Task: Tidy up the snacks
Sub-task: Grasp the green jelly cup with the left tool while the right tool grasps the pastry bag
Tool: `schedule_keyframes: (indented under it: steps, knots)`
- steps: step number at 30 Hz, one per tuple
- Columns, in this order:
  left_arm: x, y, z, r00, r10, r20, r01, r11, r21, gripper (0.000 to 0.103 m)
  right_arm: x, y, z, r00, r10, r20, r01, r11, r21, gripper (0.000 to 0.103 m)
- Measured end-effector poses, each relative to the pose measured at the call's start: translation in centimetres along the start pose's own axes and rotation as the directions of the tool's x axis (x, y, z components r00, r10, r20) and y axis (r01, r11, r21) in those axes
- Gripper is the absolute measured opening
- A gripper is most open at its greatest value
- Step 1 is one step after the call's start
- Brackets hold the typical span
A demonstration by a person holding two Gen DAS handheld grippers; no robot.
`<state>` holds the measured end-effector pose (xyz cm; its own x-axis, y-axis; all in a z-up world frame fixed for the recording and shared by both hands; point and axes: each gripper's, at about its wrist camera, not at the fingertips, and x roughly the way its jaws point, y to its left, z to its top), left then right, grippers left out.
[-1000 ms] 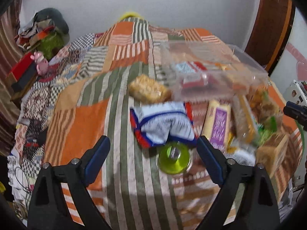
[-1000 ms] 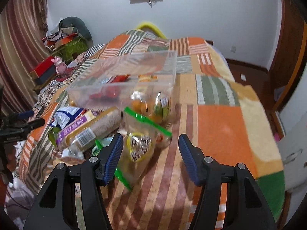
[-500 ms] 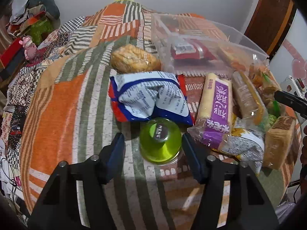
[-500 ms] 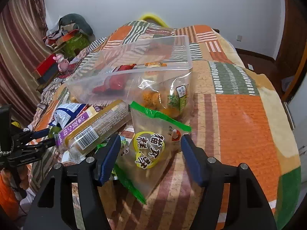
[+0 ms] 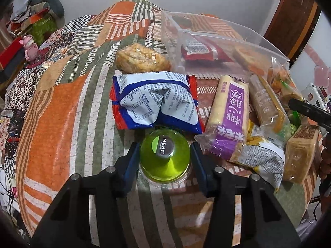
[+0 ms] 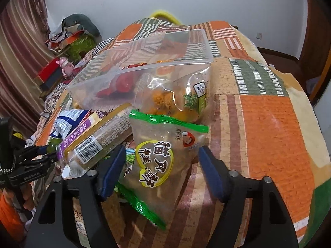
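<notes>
Patchwork bedspread (image 5: 62, 107) strewn with snacks | left gripper (image 5: 164, 157) spread, pads flanking upright green jelly cup (image 5: 164, 159), not visibly squeezing | clear bin (image 5: 217, 39) at 1 o'clock | right gripper (image 6: 161, 165) spread around green-edged cake bag (image 6: 163, 161), long axis toward 12.

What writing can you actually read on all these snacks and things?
"MENG": grey round label on the green jelly cup.
"猫耳酥": yellow ring on the green-edged clear bag.
Purple-label roll: large Chinese characters, not readable with certainty.
Blue-and-white packet: print too small.
Barcoded roll: digits blurred.
</notes>
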<state>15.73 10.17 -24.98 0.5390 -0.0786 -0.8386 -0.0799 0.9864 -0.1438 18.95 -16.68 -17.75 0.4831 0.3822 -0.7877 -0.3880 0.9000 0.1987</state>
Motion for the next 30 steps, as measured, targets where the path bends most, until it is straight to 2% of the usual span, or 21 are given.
schedule_keyframes:
  steps: [6, 11, 12, 13, 14, 17, 20, 22, 23, 27, 30]
  knots:
    - [-2.0, -0.2, -0.3, 0.999, 0.01, 0.033, -0.01, 1.0, 0.003, 0.05, -1.0, -0.3, -0.1, 1.0, 0.011, 0.012, -0.011, 1.0, 0.015, 0.047]
    - [-3.9, -0.3, 0.1, 0.997, 0.014, 0.074, -0.014, 1.0, 0.001, 0.049, -1.9, -0.1, 0.0, 0.999, -0.007, 0.033, 0.007, 1.0, 0.005, 0.043]
    - [-4.5, -0.4, 0.3, 0.996, 0.018, 0.091, -0.018, 1.0, 0.002, 0.043, -2.2, -0.2, -0.1, 0.999, -0.006, 0.037, 0.006, 1.0, 0.006, 0.042]
    - [-5.0, -0.4, 0.6, 0.994, 0.016, 0.105, -0.017, 1.0, 0.006, 0.032, -2.4, -0.1, 0.0, 0.999, -0.006, 0.042, 0.006, 1.0, 0.006, 0.042]
    - [-5.2, -0.4, 1.0, 0.994, 0.009, 0.108, -0.01, 1.0, 0.007, 0.004, -2.7, -0.2, 0.0, 0.999, -0.006, 0.048, 0.006, 1.0, 0.007, 0.042]
    - [-6.3, -0.4, 2.2, 0.991, -0.022, 0.128, 0.022, 1.0, 0.0, 0.003, -3.6, -0.1, 0.4, 0.998, -0.005, 0.07, 0.004, 1.0, 0.006, 0.042]
    - [-6.4, -0.5, 2.7, 0.991, 0.014, 0.134, -0.015, 1.0, 0.005, 0.004, -4.3, 0.0, 0.8, 0.995, -0.002, 0.095, 0.001, 1.0, 0.005, 0.042]
    - [-6.4, -0.1, 2.7, 0.991, 0.021, 0.131, -0.02, 1.0, -0.009, 0.008, -4.7, 0.0, 0.9, 0.994, 0.008, 0.108, -0.009, 1.0, 0.009, 0.042]
    - [-6.2, 0.2, 2.6, 0.992, 0.023, 0.126, -0.021, 1.0, -0.019, 0.014, -4.9, 0.0, 1.0, 0.994, 0.012, 0.112, -0.013, 1.0, 0.01, 0.042]
    - [-4.9, 1.6, 1.7, 0.996, 0.04, 0.079, -0.036, 0.998, -0.054, 0.052, -5.1, 0.1, 1.0, 0.993, 0.012, 0.119, -0.012, 1.0, 0.003, 0.042]
    - [-3.3, 2.3, 0.9, 1.0, 0.016, 0.026, -0.014, 0.997, -0.074, 0.057, -5.1, -0.2, 1.1, 0.992, 0.012, 0.122, -0.014, 1.0, 0.013, 0.042]
